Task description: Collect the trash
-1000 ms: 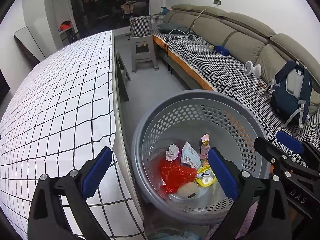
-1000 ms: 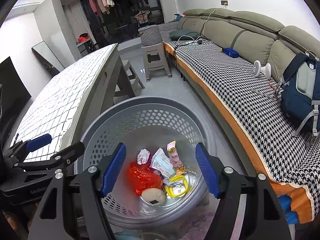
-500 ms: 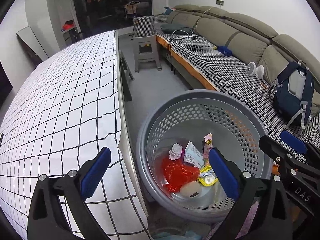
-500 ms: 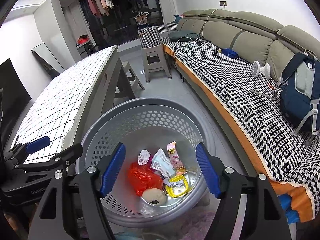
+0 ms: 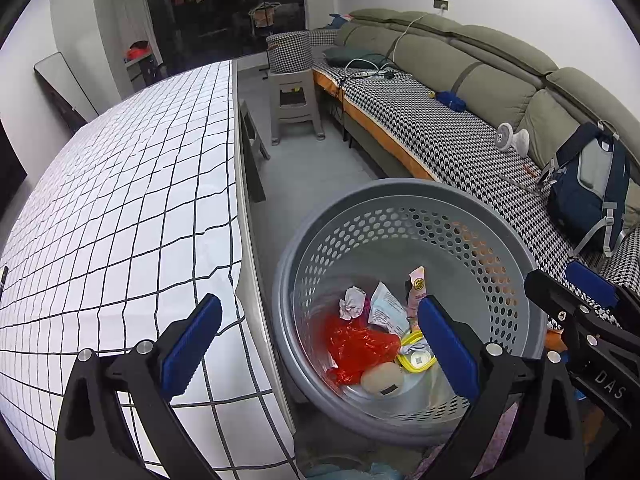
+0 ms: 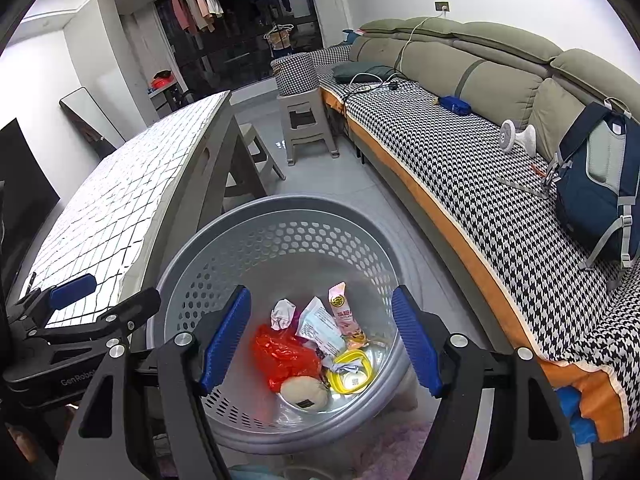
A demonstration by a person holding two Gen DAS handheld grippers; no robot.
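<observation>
A grey perforated basket (image 5: 472,216) (image 6: 280,216) stands on the floor between the table and the sofa. It holds trash: a red plastic bag (image 5: 360,346) (image 6: 284,354), a crumpled white paper (image 5: 350,306) (image 6: 282,314), a pink snack wrapper (image 5: 416,286) (image 6: 342,312), a yellow ring (image 6: 350,372) and a beige lump (image 6: 304,390). My left gripper (image 5: 316,344) is open and empty, over the table edge and the basket's left rim. My right gripper (image 6: 322,338) is open and empty above the basket.
The table with a white grid cloth (image 5: 120,208) (image 6: 120,208) lies to the left. A sofa with a houndstooth cover (image 5: 440,136) (image 6: 460,148) runs along the right, with a blue backpack (image 5: 588,184) (image 6: 596,176) on it. A grey stool (image 5: 294,108) stands behind.
Both grippers stay open and empty. The left wrist view has shifted slightly, so the basket sits a little further right and the table edge nearer the middle. The trash has not moved.
</observation>
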